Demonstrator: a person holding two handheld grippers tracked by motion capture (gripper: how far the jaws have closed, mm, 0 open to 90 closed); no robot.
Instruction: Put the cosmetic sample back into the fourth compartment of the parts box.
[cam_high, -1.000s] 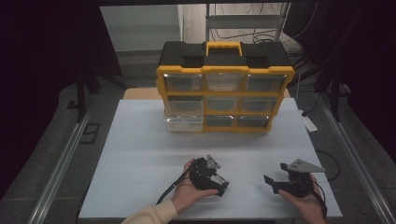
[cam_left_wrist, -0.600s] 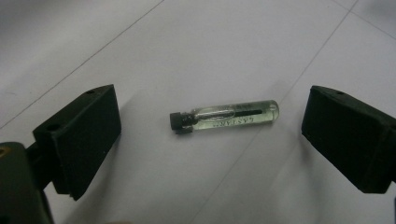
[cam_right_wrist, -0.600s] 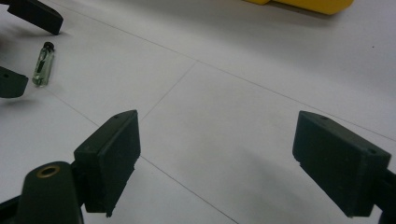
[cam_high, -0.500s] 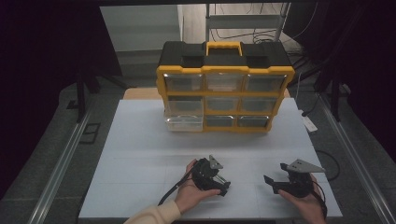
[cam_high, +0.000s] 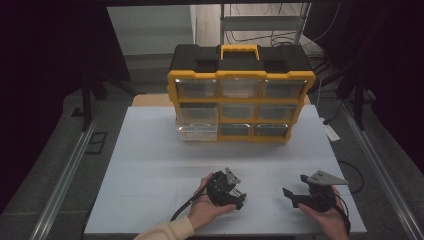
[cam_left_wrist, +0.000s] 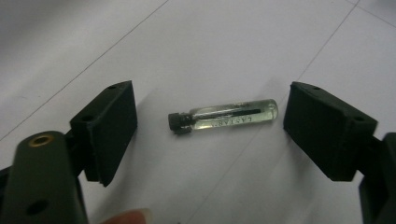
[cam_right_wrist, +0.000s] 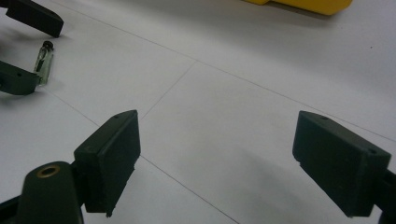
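A small clear glass vial (cam_left_wrist: 224, 117) with a black cap lies flat on the white table, cap pointing left in the left gripper view. My left gripper (cam_left_wrist: 210, 135) is open, its two black jaws standing on either side of the vial without touching it. From above, the left gripper (cam_high: 239, 201) sits low over the table's near middle, held by a hand. My right gripper (cam_right_wrist: 217, 158) is open over bare table. It sits at the near right (cam_high: 289, 196). The vial (cam_right_wrist: 44, 61) also lies far left in the right gripper view, between the other gripper's jaws.
A yellow and black drawer organiser (cam_high: 241, 95) stands at the table's far side, with clear drawers; its lower left drawer (cam_high: 197, 132) is pulled out a little. Its yellow base (cam_right_wrist: 303, 4) edges the right gripper view. White table (cam_high: 150, 165) spreads between organiser and grippers.
The left gripper has tipped down and shifted slightly toward the near edge over the vial. The right gripper has hardly moved.
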